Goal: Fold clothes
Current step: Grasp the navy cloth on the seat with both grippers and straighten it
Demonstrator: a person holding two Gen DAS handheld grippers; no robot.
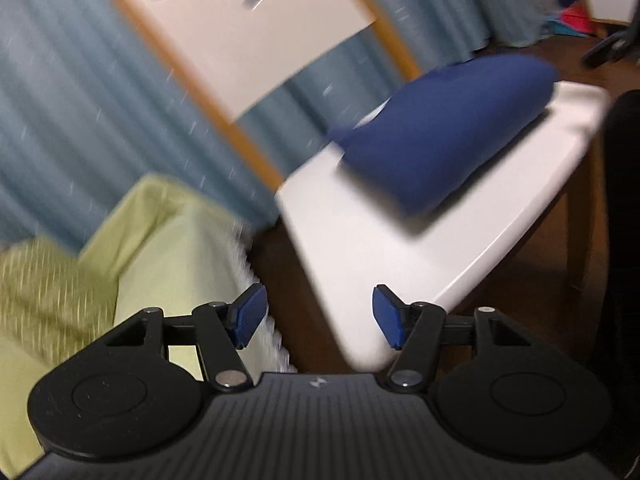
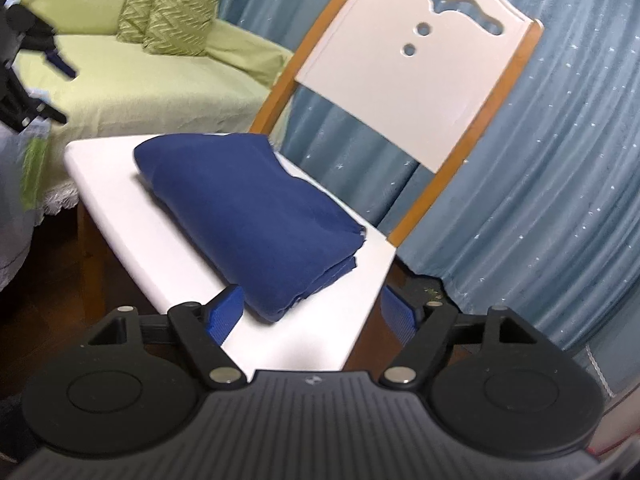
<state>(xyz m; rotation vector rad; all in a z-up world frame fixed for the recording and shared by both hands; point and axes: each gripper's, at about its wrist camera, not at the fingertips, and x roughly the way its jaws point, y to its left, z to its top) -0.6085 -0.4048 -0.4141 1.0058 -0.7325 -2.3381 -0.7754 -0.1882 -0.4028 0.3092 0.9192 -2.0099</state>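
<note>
Beyond right-wrist chair: zigzag cushions

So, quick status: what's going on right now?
Left gripper and right gripper open, empty. Folded navy garment on white chair seat. Nothing in the way.

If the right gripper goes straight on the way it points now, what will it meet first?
Most likely the folded blue garment on the white chair seat. The right gripper is open, and the garment's near corner lies just ahead of its fingers; depth is uncertain.
</note>
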